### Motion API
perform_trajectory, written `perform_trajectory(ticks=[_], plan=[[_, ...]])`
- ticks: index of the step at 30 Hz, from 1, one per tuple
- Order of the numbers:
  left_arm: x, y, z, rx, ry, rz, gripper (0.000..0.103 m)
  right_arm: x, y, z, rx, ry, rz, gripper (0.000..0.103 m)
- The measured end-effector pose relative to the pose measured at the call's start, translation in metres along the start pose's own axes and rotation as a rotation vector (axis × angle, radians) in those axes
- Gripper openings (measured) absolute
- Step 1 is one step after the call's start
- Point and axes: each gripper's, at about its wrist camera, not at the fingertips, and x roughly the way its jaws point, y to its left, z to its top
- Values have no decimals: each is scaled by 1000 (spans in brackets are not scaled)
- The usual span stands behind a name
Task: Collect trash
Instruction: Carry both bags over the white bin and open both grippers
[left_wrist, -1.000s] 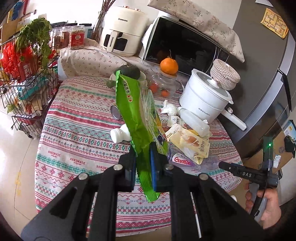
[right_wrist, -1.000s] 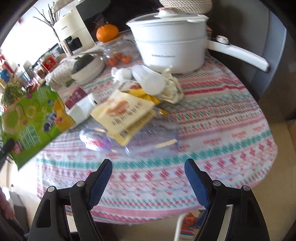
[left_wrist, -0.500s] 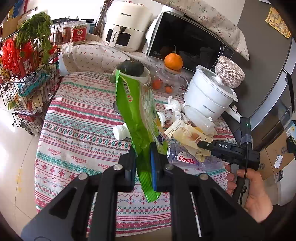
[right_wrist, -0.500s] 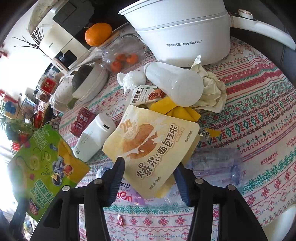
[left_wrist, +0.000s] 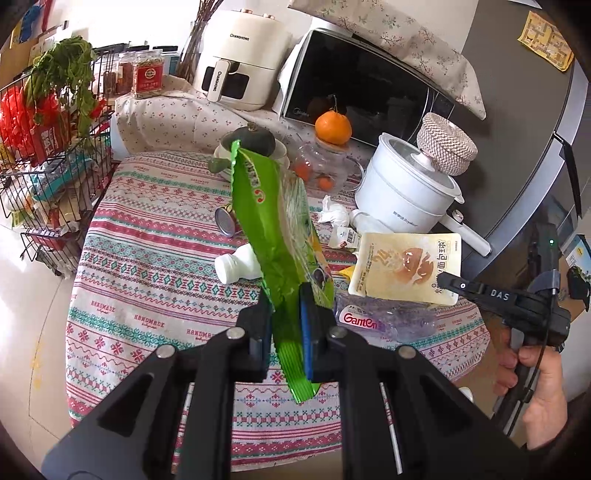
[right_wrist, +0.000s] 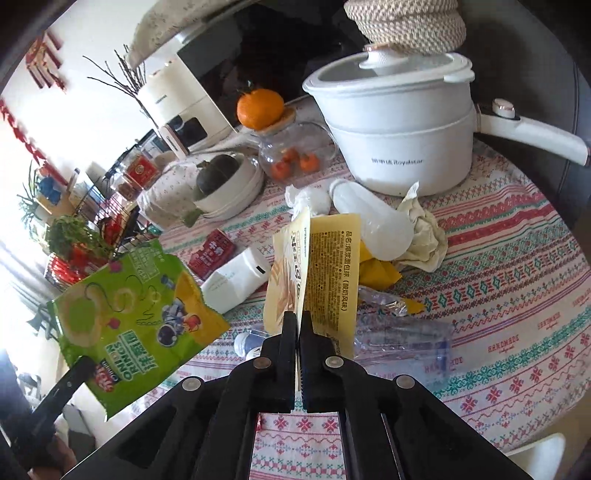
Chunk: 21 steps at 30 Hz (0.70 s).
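Green snack bag (left_wrist: 273, 236) is clamped in the left claw (left_wrist: 286, 314); the cream pouch (right_wrist: 325, 273) is pinched by the just-closed right claw (right_wrist: 298, 325). Bottles and tissues remain on the desk (left_wrist: 155, 236) at one o'clock.

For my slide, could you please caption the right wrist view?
Right gripper shut on yellow snack pouch above the littered table.
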Motion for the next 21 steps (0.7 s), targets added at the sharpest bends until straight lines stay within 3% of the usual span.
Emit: perform_trajectory(ticks=[9, 18, 21], plan=[[-17, -41, -8, 95, -28, -86, 15, -94, -26, -36, -24, -86, -10, 2], [-17, -111, -46, 247, 87, -284, 15, -166, -83, -92, 44, -102, -55, 2], [-16, -138, -67, 319, 153, -346, 15, -190, -100, -107, 36, -122, -117, 2]])
